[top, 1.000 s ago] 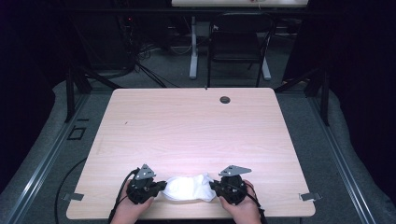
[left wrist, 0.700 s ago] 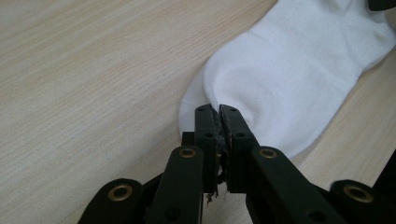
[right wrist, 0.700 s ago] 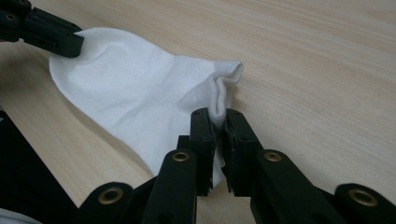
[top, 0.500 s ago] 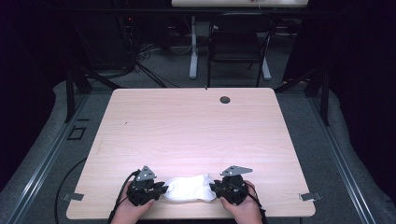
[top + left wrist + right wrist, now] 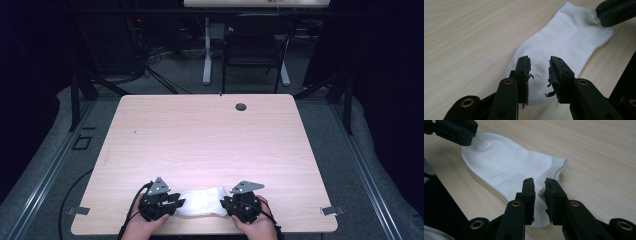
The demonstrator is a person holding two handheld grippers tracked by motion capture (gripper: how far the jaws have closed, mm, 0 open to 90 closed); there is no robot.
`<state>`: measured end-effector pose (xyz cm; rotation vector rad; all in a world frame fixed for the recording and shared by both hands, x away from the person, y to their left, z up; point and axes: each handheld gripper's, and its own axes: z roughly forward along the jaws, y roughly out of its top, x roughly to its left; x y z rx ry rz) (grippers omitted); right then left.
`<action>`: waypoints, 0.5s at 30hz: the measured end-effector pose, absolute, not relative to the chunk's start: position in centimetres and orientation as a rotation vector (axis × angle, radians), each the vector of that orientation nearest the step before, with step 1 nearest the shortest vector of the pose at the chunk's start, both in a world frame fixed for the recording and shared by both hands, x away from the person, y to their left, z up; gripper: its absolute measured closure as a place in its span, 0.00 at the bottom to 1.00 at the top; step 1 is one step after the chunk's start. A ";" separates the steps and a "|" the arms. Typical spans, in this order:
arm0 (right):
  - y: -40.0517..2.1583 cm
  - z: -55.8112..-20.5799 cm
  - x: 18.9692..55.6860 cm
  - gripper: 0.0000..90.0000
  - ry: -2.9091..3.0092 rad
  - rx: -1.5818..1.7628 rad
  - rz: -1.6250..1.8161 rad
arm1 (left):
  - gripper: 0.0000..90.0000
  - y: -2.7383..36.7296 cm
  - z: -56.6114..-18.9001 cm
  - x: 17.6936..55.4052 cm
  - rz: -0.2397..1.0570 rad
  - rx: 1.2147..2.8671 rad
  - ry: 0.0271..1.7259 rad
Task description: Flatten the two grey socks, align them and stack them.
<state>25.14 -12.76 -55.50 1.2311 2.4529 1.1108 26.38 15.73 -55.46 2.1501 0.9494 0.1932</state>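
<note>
White sock (image 5: 202,201) lies flat on the bench (image 5: 210,145), at the near edge, stretched between your two hands. Toe end sits at your left claw (image 5: 176,202), cuff end at your right claw (image 5: 225,204).

Left claw (image 5: 539,72): the jaws have just been opening and stand apart over the toe. Fabric shows in the gap, but the pads are not pressing it. No grip.

Right claw (image 5: 539,191): the jaws have just been closing, with a narrow gap left. A small fold of the sock (image 5: 506,167) rises between the pads. It does not look pinched, so read it as open.

Handling judgement: thin knit, very light, wholly limp. It will sag and fold the instant you lift it and carries no shape of its own. Nothing fragile here. The frayed pad (image 5: 552,75) edges could snag the weave, so close squarely.

Where to take hold: the cuff hem on the right side, where the fabric looks doubled and gives more to bite; on the left, the rounded toe tip. Pinch a raised fold rather than scraping flat cloth off the bench. If you grip one layer only, expect the sock (image 5: 564,42) to open like a pouch.
</note>
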 end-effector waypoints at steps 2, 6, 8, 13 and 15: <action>-12.7 -55.5 25.1 0.86 2.457 1.217 1.102 | 0.77 15.5 -55.9 26.5 0.194 2.174 0.951; -12.6 -55.6 25.0 0.83 2.431 1.222 1.098 | 0.77 15.5 -56.5 26.4 0.178 2.194 0.960; -12.8 -55.5 25.0 0.81 2.426 1.224 1.098 | 0.76 15.5 -56.5 26.4 0.171 2.201 0.959; -13.4 -54.9 24.9 0.79 2.362 1.231 1.148 | 0.75 15.5 -56.9 26.2 0.177 2.208 0.953; -13.3 -54.8 24.9 0.79 2.351 1.226 1.167 | 0.74 15.5 -56.9 26.2 0.178 2.214 0.947</action>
